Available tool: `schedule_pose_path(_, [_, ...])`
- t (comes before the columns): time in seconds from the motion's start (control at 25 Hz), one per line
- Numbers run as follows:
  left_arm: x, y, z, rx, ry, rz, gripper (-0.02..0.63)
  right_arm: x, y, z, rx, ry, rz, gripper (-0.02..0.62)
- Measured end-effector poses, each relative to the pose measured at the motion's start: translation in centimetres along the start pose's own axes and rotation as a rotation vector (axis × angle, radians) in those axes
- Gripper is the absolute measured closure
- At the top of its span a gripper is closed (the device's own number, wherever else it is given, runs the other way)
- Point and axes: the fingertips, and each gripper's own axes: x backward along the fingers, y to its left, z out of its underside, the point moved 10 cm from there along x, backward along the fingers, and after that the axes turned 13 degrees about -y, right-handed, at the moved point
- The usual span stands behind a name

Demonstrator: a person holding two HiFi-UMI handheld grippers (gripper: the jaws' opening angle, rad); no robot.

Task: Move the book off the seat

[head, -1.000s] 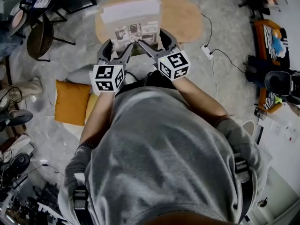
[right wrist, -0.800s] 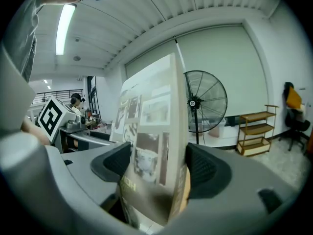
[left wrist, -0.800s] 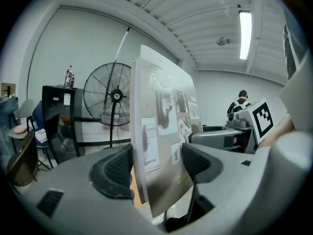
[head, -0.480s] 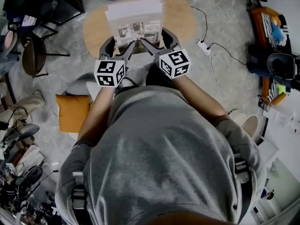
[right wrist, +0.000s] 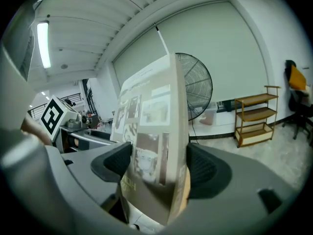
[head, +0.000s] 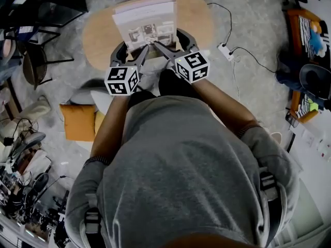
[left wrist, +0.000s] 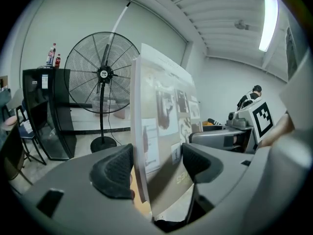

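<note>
Over the oval wooden table (head: 199, 19): book (head: 146, 20) — held up off it by both grippers, cover facing the head view.
Left gripper (head: 131, 49): jaws clamped on the book's near left corner, one pad on either side.
Right gripper (head: 172, 41): jaws set wide — clamped on the near right corner.
Floor: orange cushion (head: 77, 122), power strip (head: 223, 50).
Beyond the book: standing fan (left wrist: 102, 75).

Book (head: 146, 22) sits in left tool (head: 133, 49) and right tool (head: 173, 41), above table (head: 199, 19).

A pedestal fan (left wrist: 102, 75) stands just beside a black cabinet (left wrist: 46, 114) topped with bottles (left wrist: 52, 56).
</note>
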Motion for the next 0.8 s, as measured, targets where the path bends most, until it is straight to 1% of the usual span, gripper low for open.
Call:
schedule_pose_path(0.24, [-5.4,-1.4,2.4,0.034,0.057,-0.031,0.267,-0.5,-6.0,1.8,-0.056,0.060,-0.003,0.229])
schedule_pose_path(0.4, [-7.6,-0.9,4.0,0.046,0.098,-0.034,0.267,-1.4,-8.2,3.7,-0.121,0.104,0.006,0.229])
schedule_pose_path(0.56, [-9.4,0.5,7.3,0.055,0.137,-0.032,0.267,-2.7,-10.0,7.1,-0.156,0.165,0.010,0.229])
schedule_pose_path(0.8, [-10.9,4.0,13.6,0.143,0.214,-0.049,0.267,-5.7,-11.3,13.3,-0.206,0.277,0.015,0.229])
